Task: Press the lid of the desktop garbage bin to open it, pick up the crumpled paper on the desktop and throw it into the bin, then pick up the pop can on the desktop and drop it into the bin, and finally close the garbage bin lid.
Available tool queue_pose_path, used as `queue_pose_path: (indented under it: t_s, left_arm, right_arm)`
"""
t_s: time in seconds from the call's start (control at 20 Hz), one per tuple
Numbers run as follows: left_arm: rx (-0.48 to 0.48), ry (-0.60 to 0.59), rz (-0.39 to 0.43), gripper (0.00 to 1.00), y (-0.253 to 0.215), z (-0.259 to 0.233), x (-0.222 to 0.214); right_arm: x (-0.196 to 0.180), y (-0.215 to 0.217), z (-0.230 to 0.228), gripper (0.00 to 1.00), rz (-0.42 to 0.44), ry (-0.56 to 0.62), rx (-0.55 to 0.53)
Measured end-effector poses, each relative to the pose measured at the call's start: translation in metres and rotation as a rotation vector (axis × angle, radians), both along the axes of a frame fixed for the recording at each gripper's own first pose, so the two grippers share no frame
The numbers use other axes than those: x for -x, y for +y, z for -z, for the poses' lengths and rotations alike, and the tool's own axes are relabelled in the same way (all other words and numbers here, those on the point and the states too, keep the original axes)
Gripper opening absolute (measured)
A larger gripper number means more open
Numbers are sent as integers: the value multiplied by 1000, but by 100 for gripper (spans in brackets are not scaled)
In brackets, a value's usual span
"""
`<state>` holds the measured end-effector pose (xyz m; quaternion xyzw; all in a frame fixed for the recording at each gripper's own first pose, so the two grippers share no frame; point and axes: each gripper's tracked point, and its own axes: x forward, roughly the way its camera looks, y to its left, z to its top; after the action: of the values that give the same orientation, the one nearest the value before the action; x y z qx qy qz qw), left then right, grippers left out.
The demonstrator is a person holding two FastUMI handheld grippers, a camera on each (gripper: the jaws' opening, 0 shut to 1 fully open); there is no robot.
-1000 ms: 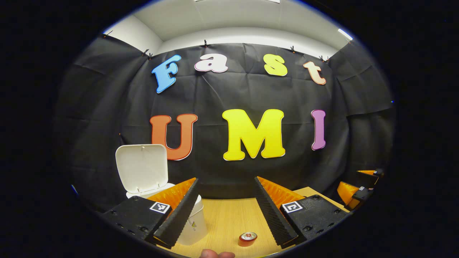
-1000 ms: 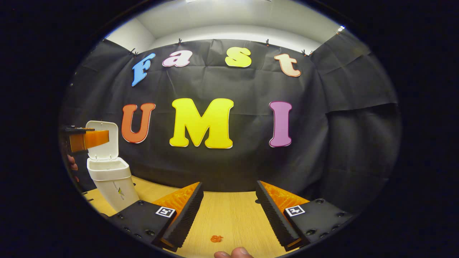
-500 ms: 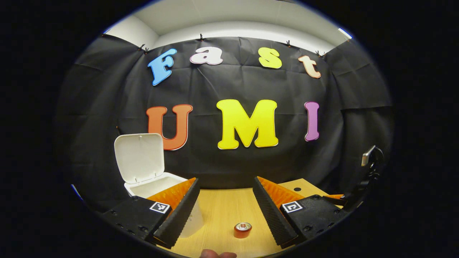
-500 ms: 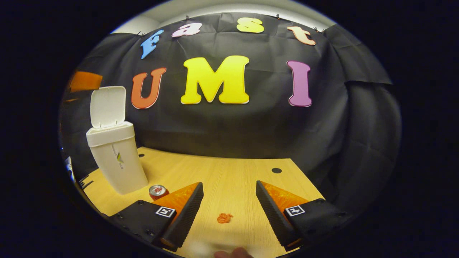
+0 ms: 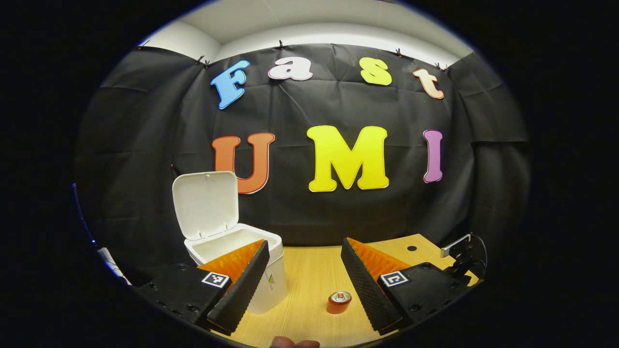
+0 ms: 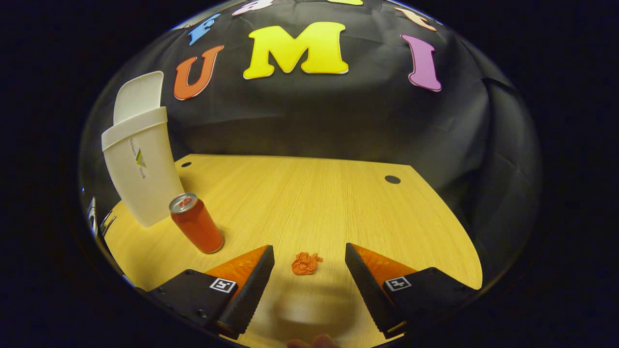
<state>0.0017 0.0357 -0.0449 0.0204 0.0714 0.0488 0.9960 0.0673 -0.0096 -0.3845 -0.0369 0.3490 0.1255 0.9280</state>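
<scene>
The white bin point(image 5: 242, 251) stands on the wooden desk point(image 5: 309, 280) with its lid point(image 5: 205, 204) raised upright. My left gripper point(image 5: 302, 280) hovers open just right of the bin, with the red pop can point(image 5: 339, 301) on the desk between its fingers' line of sight. In the right gripper view, the bin point(image 6: 140, 169) is at the left with the pop can point(image 6: 196, 229) upright beside it. A small orange crumpled paper point(image 6: 305, 263) lies on the desk, just ahead of my open right gripper point(image 6: 309, 275) and between its fingers.
The desk point(image 6: 314, 203) has two dark round holes, one near the bin point(image 6: 186, 164) and one at the right point(image 6: 392, 179). Part of the other gripper's body and cable point(image 5: 464, 251) shows at the right edge of the left gripper view.
The right gripper has tipped down and dropped toward the desk, bringing the crumpled paper close between its fingers. The left gripper has shifted slightly, staying above the bin and can.
</scene>
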Motion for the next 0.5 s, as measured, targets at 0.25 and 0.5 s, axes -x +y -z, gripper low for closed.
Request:
queue_pose_path:
  t_s: [0.25, 0.5]
  left_arm:
    - [-18, 15, -48, 97, 16, 1, 8]
    - [-27, 29, -87, 97, 27, 2, 15]
  right_arm:
    - [0, 2, 53, 97, -10, 160, 35]
    - [-6, 4, 69, 97, -3, 199, 58]
